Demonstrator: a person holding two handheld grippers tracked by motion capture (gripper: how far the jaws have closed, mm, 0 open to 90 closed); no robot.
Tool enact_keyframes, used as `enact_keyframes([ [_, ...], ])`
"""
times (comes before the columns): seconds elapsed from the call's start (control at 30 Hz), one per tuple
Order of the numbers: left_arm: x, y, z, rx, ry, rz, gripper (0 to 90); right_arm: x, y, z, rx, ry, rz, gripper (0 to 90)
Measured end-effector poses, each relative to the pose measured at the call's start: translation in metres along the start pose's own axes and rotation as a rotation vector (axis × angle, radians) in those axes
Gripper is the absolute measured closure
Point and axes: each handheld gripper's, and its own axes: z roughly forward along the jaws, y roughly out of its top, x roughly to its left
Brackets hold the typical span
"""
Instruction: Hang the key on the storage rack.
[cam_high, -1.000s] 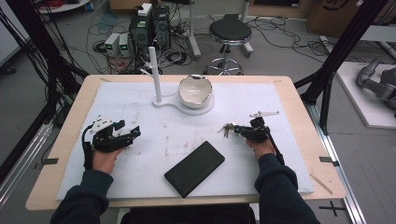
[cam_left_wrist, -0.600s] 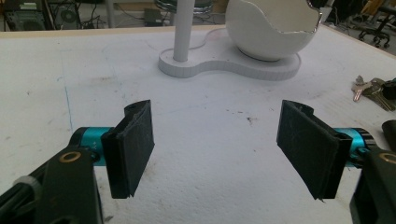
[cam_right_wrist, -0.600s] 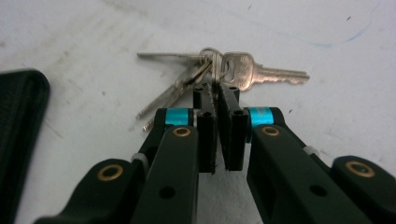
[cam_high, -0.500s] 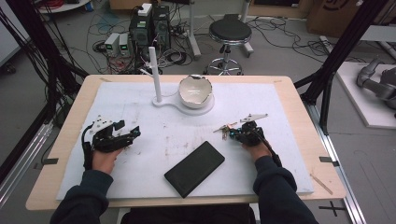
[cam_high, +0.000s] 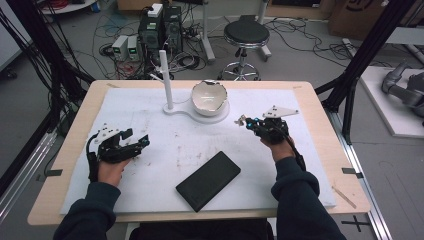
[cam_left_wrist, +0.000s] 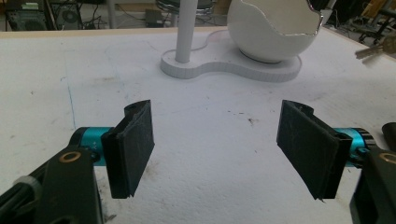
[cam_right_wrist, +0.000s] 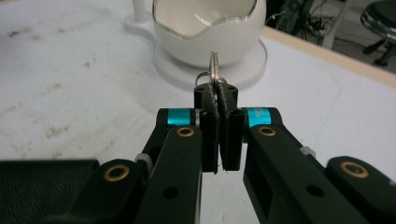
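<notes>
Right gripper (cam_right_wrist: 217, 100) clamped on a bunch of keys (cam_right_wrist: 214, 70), lifted off the tabletop (cam_high: 320, 165), just short of the egg-shaped bowl (cam_right_wrist: 205, 32) near the far edge. Pickup done; drop-off probably remains. Left gripper (cam_left_wrist: 217, 149) rests agape, holding nothing.

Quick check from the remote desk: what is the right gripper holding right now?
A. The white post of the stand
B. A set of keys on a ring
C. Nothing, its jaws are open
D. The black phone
B. In the right gripper view, the right gripper has its jaws shut on the keys, which stick out past the pads toward the white egg-shaped bowl.
</notes>
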Motion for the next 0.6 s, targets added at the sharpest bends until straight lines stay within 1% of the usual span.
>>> enact_keyframes([
  [0.07,0.001,0.0,0.0,-0.001,-0.001,0.002,27.2,-0.001,0.009,0.0,-0.012,0.013,-0.002,88.8],
  [0.13,0.0,0.0,0.0,-0.004,-0.001,-0.002,27.3,0.0,0.021,0.003,-0.021,0.029,-0.018,88.8],
  [0.23,0.0,0.0,-0.001,-0.009,-0.007,0.004,27.2,0.003,0.037,0.009,-0.032,0.057,-0.033,88.8],
  [0.3,0.001,0.001,-0.003,-0.012,-0.01,0.015,27.3,0.006,0.047,0.014,-0.035,0.073,-0.042,88.8],
  [0.5,0.004,0.001,-0.007,-0.031,-0.008,0.01,27.2,0.015,0.078,0.034,-0.049,0.137,-0.057,88.8],
  [0.6,0.006,0.001,-0.009,-0.033,-0.003,0.009,27.2,0.022,0.093,0.047,-0.049,0.164,-0.076,88.8],
])
